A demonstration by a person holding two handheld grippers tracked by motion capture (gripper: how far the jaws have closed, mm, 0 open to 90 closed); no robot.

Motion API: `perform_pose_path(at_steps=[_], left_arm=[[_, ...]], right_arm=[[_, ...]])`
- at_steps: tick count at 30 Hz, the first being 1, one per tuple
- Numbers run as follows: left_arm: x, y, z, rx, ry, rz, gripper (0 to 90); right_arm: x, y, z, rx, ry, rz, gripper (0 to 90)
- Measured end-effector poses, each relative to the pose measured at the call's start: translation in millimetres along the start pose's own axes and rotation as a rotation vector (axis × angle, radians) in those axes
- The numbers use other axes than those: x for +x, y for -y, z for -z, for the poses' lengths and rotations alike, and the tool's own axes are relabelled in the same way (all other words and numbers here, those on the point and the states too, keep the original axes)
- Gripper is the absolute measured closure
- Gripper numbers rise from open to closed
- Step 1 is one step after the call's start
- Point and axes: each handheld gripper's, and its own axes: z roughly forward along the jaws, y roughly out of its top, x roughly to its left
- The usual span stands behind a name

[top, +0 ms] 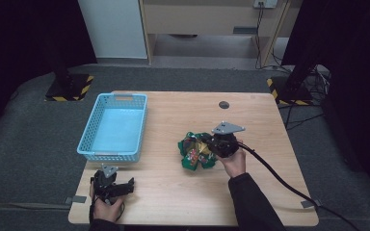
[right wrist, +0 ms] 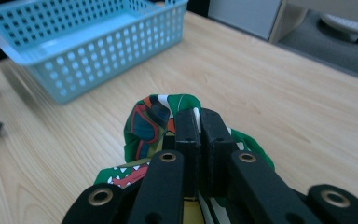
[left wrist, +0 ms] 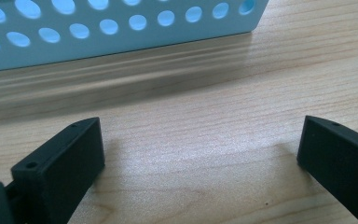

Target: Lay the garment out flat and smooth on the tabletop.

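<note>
My right tool (right wrist: 199, 122) pinches a fold of the green printed cloth (top: 194, 150) at mid-worktop (top: 173, 202) — soft, light, floppy, so I judge it needs a deep bite on bunched fabric. My left tool (left wrist: 200, 149) rests spread beside the blue basket (top: 113, 153).

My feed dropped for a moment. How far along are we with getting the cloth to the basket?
Nothing delivered yet: the blue basket looks empty. In hand: the right tool is shut on the green patterned cloth, mid-table. The left tool is open by the basket. The transfer and release remain.
</note>
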Motion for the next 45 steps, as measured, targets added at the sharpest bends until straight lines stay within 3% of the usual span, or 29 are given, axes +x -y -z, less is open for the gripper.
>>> perform_pose_path(at_steps=[2,13,17,24,26,27,29,32,45], left_arm=[[-0.1,-0.1,0.0,0.000,0.001,-0.001,0.0],[-0.4,-0.2,-0.2,0.000,0.002,0.000,0.0],[-0.4,-0.3,-0.2,0.001,0.002,-0.001,0.0],[-0.4,-0.3,-0.2,0.001,0.003,-0.001,0.0],[-0.4,-0.3,-0.2,0.001,0.003,-0.001,0.0],[-0.4,-0.2,-0.2,0.001,0.002,-0.001,0.0],[-0.4,-0.2,-0.2,0.000,0.002,-0.001,0.0],[-0.5,-0.2,-0.2,0.000,0.002,0.000,0.0],[-0.5,-0.2,-0.2,0.000,0.002,0.000,0.0]], right_arm=[[-1.7,-5.6,7.6,-0.031,-0.002,-0.011,86.9],[6.8,-42.4,49.7,-0.157,0.035,0.052,86.9],[7.3,-59.7,56.8,-0.199,0.055,0.066,86.9],[4.5,-87.1,63.9,-0.349,0.103,0.067,86.8],[4.0,-90.4,63.5,-0.380,0.103,0.070,83.2],[2.7,-91.2,61.6,-0.382,0.092,0.062,72.9],[-2.3,-91.8,55.7,-0.320,0.057,0.014,55.6],[-4.0,-86.2,52.4,-0.291,0.110,0.035,47.6],[-9.8,-81.8,61.8,-0.278,0.121,0.032,37.4]])
